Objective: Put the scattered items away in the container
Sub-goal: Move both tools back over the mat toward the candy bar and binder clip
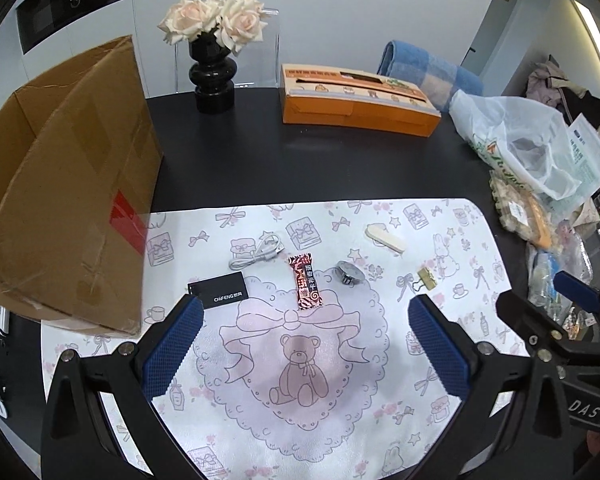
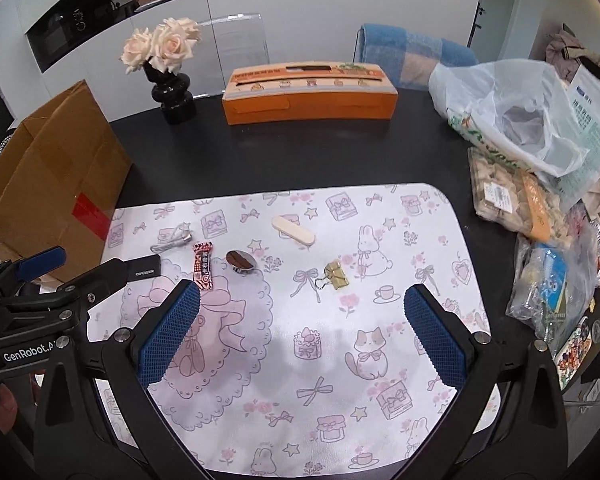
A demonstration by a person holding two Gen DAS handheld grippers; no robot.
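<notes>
Lying scattered on the printed pink-and-white fabric mat (image 1: 380, 420) are six small items, none yet tidied: a black rectangular card (image 1: 217, 290) reading "CHiFENG", a coiled white USB cable (image 1: 256, 254), a red-and-black wrapped candy bar (image 1: 305, 281) printed with Chinese characters, a round silver metal knob (image 1: 349, 272), a short cream wooden stick (image 1: 385, 237) and a gold binder clip (image 1: 425, 281). The open brown cardboard box (image 1: 68, 216), presumably the container, stands at the mat's left edge, just beside the card; its inside is not visible. The whole task appears to remain. The left gripper (image 1: 306, 346) hovers over the mat with its jaws wide apart and empty, near the candy bar. The right gripper (image 2: 302, 338) is likewise spread and empty, near the clip; "GenRobot.A" is readable on the left gripper's body in the right view. Farther back, an orange tissue box (image 1: 356, 100) sits on the black table (image 1: 300, 168).
</notes>
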